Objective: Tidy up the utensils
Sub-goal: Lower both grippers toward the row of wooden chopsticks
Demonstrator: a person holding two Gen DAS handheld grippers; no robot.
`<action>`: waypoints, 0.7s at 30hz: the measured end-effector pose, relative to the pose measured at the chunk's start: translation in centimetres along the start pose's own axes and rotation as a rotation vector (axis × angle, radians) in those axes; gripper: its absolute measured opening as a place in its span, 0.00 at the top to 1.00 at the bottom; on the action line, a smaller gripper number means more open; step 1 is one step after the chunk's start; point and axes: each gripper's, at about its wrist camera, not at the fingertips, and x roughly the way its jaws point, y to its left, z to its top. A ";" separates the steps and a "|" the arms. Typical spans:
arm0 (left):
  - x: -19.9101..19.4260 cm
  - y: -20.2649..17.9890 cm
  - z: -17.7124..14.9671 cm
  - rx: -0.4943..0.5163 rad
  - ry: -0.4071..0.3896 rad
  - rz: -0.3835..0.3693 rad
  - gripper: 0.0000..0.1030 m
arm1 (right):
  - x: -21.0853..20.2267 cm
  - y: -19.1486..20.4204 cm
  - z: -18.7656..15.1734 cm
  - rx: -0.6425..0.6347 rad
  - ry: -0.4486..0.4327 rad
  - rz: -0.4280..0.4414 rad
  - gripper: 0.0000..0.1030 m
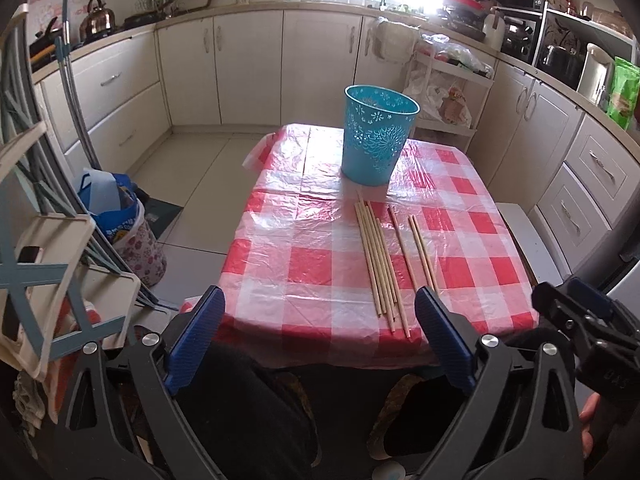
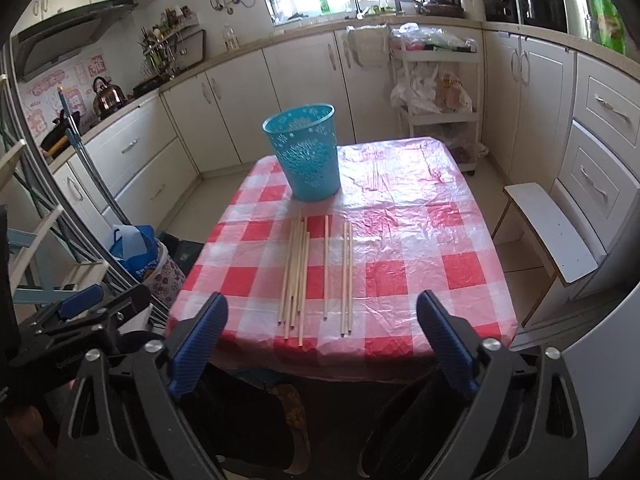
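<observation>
Several wooden chopsticks lie side by side on a red-and-white checked tablecloth, pointing toward a teal perforated bucket standing upright at the table's far end. The chopsticks and the bucket also show in the right wrist view. My left gripper is open and empty, held off the table's near edge, left of the chopsticks. My right gripper is open and empty at the near edge, just short of the chopstick ends. The right gripper also shows in the left wrist view.
White kitchen cabinets ring the room. A trolley with bags stands behind the table. A white stool is to the right. A floral bin with a blue bag and a folding rack stand to the left.
</observation>
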 end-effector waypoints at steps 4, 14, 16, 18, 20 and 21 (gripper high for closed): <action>5.6 -0.8 2.5 0.011 0.007 -0.004 0.18 | 6.3 -1.0 1.3 0.002 0.098 0.000 0.52; 17.6 -3.4 5.2 0.013 0.140 -0.053 0.37 | 18.4 -3.3 4.4 -0.007 0.224 -0.037 0.83; 19.1 -4.2 5.6 0.027 0.147 -0.047 0.37 | 19.6 -3.7 4.9 -0.010 0.239 -0.036 0.83; 20.6 -4.7 6.1 0.036 0.162 -0.045 0.39 | 20.6 -4.0 5.3 -0.015 0.252 -0.040 0.83; 22.0 -5.1 6.5 0.037 0.177 -0.049 0.40 | 21.4 -4.1 5.5 -0.021 0.266 -0.034 0.83; 22.5 -5.3 6.6 0.036 0.183 -0.054 0.42 | 21.7 -4.0 5.6 -0.028 0.263 -0.033 0.83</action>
